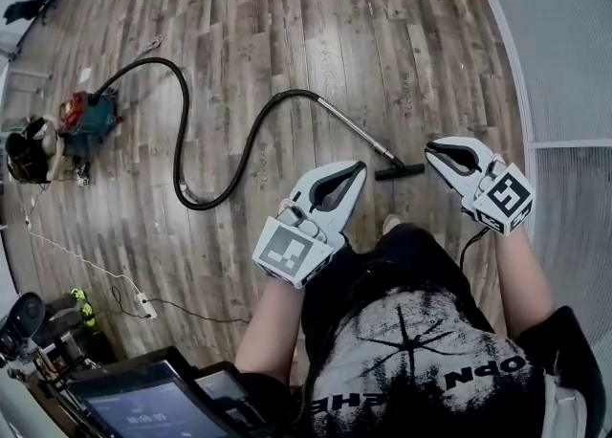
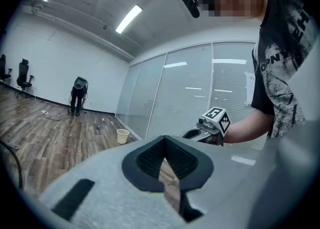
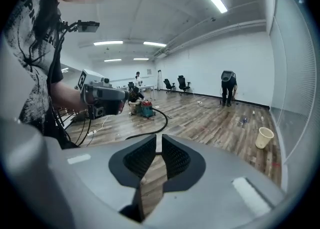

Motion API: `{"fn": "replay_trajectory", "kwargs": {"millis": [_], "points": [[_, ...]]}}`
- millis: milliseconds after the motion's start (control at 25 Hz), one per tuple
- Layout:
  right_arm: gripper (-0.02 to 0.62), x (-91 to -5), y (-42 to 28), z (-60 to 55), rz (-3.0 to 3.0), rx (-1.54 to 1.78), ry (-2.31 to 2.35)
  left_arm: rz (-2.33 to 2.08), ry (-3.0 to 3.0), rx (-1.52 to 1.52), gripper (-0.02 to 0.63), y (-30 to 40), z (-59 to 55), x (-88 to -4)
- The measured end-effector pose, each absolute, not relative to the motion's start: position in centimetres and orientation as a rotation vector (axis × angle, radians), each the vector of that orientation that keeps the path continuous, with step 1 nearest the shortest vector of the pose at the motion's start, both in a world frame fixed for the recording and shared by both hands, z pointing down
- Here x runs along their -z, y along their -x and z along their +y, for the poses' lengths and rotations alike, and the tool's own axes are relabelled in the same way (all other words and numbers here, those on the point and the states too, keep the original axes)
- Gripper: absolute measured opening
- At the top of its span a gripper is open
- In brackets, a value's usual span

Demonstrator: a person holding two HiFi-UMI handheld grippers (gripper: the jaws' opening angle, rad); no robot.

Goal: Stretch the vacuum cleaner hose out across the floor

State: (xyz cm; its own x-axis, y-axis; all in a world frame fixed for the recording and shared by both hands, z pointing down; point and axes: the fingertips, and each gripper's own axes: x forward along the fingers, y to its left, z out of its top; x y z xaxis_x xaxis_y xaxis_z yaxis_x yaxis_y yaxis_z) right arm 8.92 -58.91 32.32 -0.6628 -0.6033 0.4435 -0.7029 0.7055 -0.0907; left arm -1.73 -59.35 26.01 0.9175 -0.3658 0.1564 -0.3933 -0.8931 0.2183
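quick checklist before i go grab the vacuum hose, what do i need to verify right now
1. Left gripper free: ok, jaws together, nothing between them.
2. Right gripper free: ok, jaws slightly apart, nothing between them.
3. Hose held: not ok, neither gripper touches it.
4. Hose straight: not ok, it snakes in an S from the vacuum cleaner to the wand.
5. Floor nozzle close: ok, it lies on the floor just ahead of both grippers.
6. Jaws wide enough to take the wand: probably not ok.

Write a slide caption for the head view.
Both empty, the left gripper shut and the right gripper slightly open, above a wood floor where the vacuum hose lies curved.
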Motion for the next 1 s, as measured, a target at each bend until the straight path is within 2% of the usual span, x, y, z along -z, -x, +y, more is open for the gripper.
{"fn": "replay_trajectory", "kwargs": {"millis": [320, 520, 760, 1000], "points": [[0.116, -47.9, -8.4, -65.2, -2.326, -0.454, -0.929, -0.696, -2.808, -0.130, 0.002, 6.5, -67.4, -32.5], [0.126, -60.8, -9.3, -68.1, -2.226, -0.478, -0.935, -0.802, -2.724, -0.059, 0.002, 7.8, -69.9, -40.1], [0.164, -80.9, -11.0, -68.1, -2.092, -0.590, -0.826, -0.873, -2.703, -0.045, 0.002, 7.8, -71.7, -51.0], [0.206, -103.0, -12.2, -65.3, -1.928, -0.727, -0.660, -0.975, -2.671, -0.156, 0.002, 8.9, -69.8, -61.5]]}}
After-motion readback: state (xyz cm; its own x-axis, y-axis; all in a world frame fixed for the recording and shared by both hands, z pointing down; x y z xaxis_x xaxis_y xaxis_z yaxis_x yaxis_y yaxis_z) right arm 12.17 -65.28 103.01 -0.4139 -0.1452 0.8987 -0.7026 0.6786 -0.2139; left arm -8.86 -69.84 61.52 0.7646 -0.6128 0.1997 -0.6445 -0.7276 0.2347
